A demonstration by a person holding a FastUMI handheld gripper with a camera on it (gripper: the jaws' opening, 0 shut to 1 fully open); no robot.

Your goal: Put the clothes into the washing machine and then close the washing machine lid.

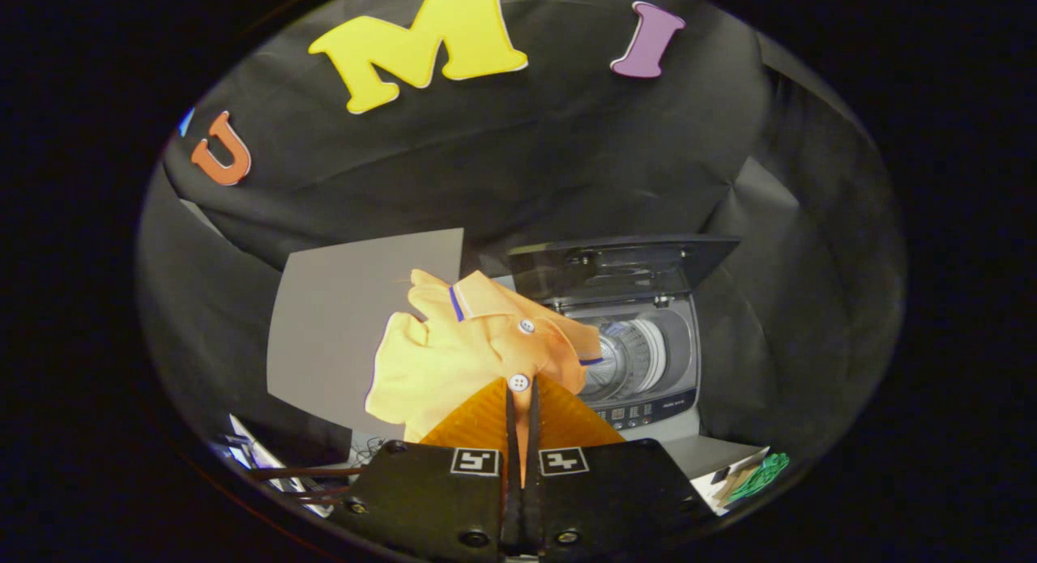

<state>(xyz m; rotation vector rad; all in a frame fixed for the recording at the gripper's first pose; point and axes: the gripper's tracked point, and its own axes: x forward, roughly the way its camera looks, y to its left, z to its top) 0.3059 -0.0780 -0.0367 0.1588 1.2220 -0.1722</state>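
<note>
Orange cloth of a small shirt (478, 344) is pinched between the nearly closed fingers of the gripper (521, 401) and held up, with the open washing machine (648, 360) lying beyond it, slightly right, lid (624, 263) raised.

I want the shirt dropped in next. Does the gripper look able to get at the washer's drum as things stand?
Probably yes: the gripper is shut on the orange shirt, the washer's lid stands open, and the drum lies just beyond, unblocked.

the tongs (519, 397) point forward, both fingers pressed nearly together, pinching fabric between them.
</note>
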